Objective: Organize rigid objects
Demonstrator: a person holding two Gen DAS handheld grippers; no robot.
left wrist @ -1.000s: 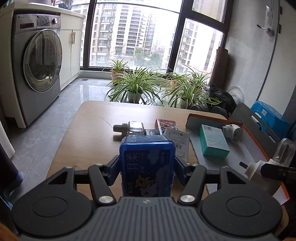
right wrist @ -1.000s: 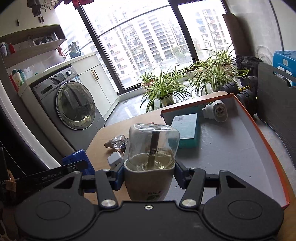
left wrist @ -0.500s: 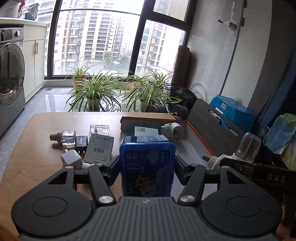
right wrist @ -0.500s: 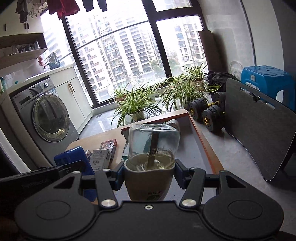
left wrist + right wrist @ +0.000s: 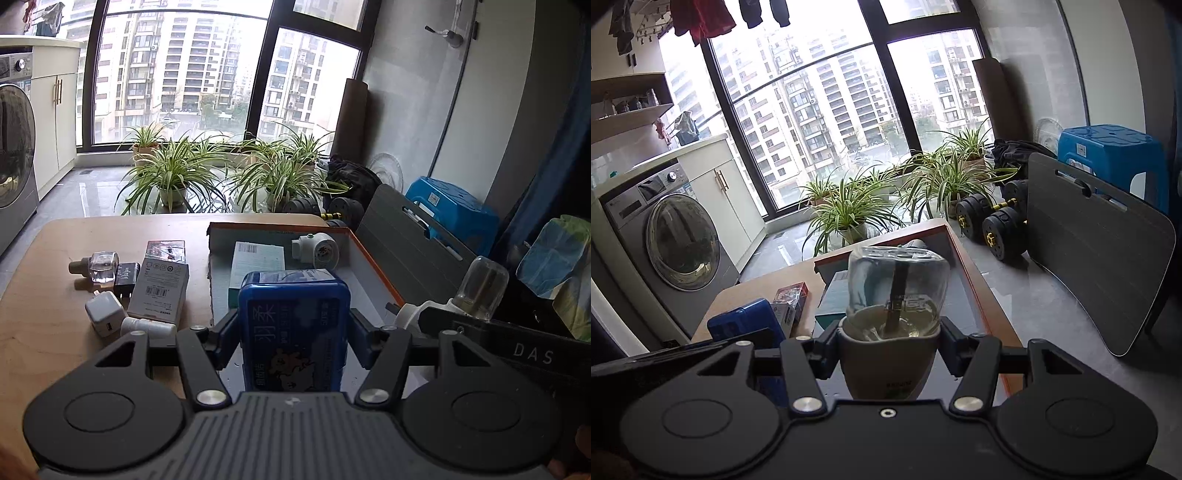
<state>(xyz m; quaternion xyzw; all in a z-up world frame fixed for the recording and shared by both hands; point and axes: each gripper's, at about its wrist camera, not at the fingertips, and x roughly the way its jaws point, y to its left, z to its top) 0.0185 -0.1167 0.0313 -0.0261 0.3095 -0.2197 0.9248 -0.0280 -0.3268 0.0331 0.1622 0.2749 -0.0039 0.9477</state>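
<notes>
Two things are in hand at once: the left gripper (image 5: pixel 294 334) has its fingers clamped on a blue tin (image 5: pixel 294 325), and the right gripper (image 5: pixel 888 349) has its fingers clamped on a plug-in vaporizer (image 5: pixel 895 314) with a clear bottle on a pale base. Both are carried above the near end of the tray (image 5: pixel 373 264), an orange-rimmed grey box lid at the right side of the tabletop (image 5: pixel 44 332). By my reading the step in hand is the carry to the tray, with neither thing set down yet.

The next move likely calls for lowering each thing onto a bare part of the tray floor, clear of what already lies there, and parting the fingers only once it rests. The vaporizer is top-heavy and holds liquid, so it wants to go down upright or be laid gently.

Counted in the tray: one teal box (image 5: pixel 256 264) and one white plug-in (image 5: pixel 317 249), lying just beside each other at the far end.

Counted on the tabletop left of the tray: one small clear bottle (image 5: pixel 99 264), one black adapter (image 5: pixel 126 275), one white charger cube (image 5: pixel 105 312), one grey box (image 5: pixel 160 290), one clear-fronted packet (image 5: pixel 165 251) and one small white bottle (image 5: pixel 149 326). Six things wait there, bunched close together.
</notes>
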